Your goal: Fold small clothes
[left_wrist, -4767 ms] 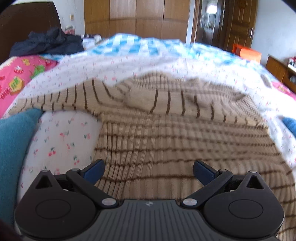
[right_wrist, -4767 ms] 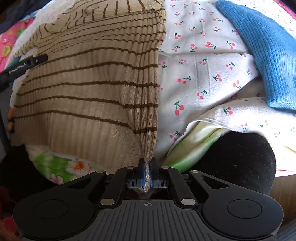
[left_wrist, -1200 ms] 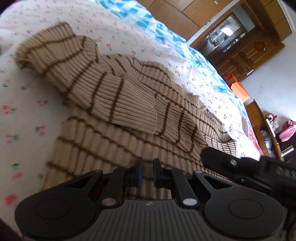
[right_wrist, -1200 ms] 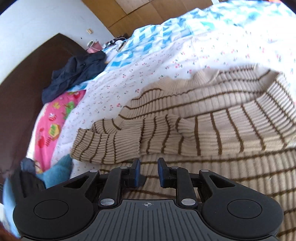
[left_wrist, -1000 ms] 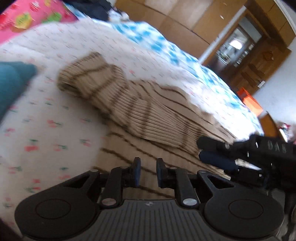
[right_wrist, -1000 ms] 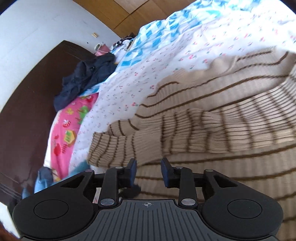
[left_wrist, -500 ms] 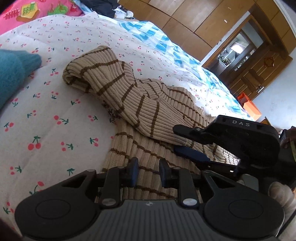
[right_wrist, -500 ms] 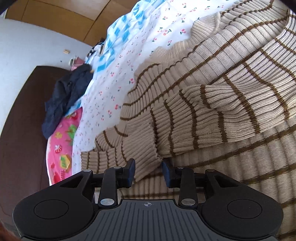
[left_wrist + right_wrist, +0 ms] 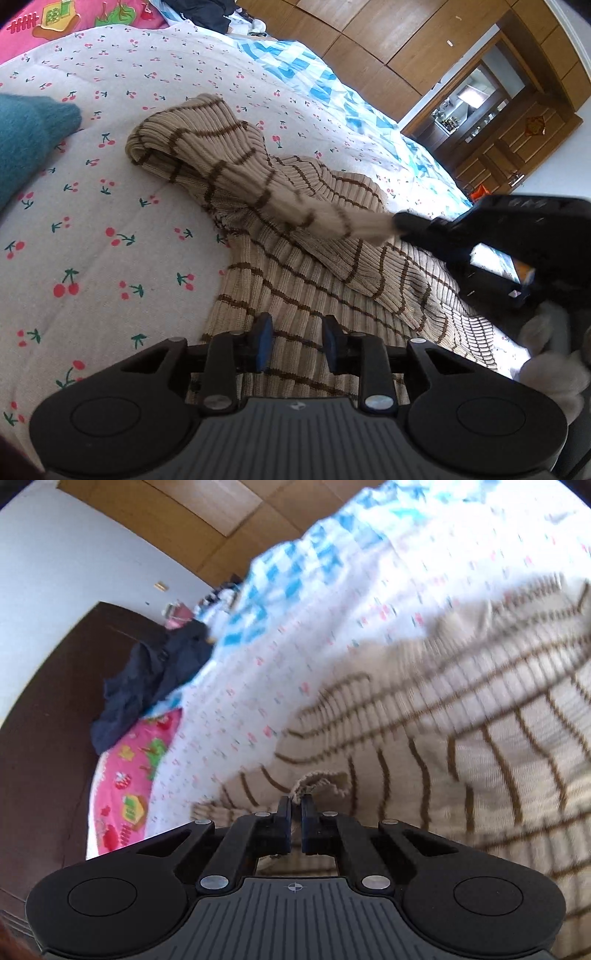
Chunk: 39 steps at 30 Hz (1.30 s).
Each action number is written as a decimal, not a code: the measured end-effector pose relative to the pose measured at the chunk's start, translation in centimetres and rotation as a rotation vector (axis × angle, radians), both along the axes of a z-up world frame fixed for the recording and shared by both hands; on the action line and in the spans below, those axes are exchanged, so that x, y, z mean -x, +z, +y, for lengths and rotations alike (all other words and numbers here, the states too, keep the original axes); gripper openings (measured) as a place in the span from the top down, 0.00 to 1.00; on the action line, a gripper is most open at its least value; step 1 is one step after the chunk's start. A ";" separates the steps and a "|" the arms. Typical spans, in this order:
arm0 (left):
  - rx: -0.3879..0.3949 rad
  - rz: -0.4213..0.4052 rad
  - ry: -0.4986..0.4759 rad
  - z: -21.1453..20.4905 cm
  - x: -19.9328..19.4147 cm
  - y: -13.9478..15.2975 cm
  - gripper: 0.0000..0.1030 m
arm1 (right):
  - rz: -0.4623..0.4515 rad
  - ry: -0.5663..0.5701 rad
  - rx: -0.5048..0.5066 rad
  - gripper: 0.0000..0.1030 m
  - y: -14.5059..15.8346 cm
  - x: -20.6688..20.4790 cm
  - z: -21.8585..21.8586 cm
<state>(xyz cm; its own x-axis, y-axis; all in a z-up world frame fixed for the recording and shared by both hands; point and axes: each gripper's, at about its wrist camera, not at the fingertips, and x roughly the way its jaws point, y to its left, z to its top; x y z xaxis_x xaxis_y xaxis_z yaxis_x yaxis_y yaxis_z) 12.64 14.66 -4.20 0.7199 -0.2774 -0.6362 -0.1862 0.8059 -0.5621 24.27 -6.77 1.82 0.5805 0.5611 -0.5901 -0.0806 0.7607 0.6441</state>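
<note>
To the left of the left gripper (image 9: 295, 341) lies the cherry-print bedspread (image 9: 92, 229), with a blue woolly garment (image 9: 26, 144) at the far left edge. The left gripper's jaws have just been opening and stand narrowly apart with nothing pinched between them; it hovers over the lower body of the striped sweater (image 9: 295, 280), which is spread on the bed just ahead of the fingertips. Ahead and slightly left, one sleeve (image 9: 221, 158) is doubled over on itself and runs slantwise towards the right.

At the right end of that sleeve sits the right gripper (image 9: 400, 221). Its jaws have just been closing and now pinch the pale cuff (image 9: 317, 781), which bunches up just beyond the fingertips in the right wrist view; that view is blurred. The sleeve looks lifted and pulled taut from the cuff.

The step in hand appears to be folding the sleeve across the body. The next move likely calls for carrying the cuff over and laying the sleeve flat and straight on the sweater's body, while the left gripper either steadies the body or smooths the doubled-over part so that no lump gets folded in.
</note>
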 end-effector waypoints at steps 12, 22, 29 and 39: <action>-0.011 -0.008 -0.016 -0.6 -0.3 0.1 0.56 | -0.181 -0.211 0.118 0.95 6.2 1.4 -10.7; -0.082 -0.010 -0.037 -1.7 -0.3 0.1 0.53 | 0.032 -0.330 0.207 0.95 -2.2 1.6 -15.3; -0.113 -0.011 -0.046 -2.1 -0.4 0.1 0.51 | 0.029 -0.368 0.207 0.95 -1.9 2.1 -17.2; -0.108 -0.013 -0.045 -2.1 -0.4 0.1 0.50 | -0.003 -0.365 0.250 0.95 -1.6 3.2 -16.6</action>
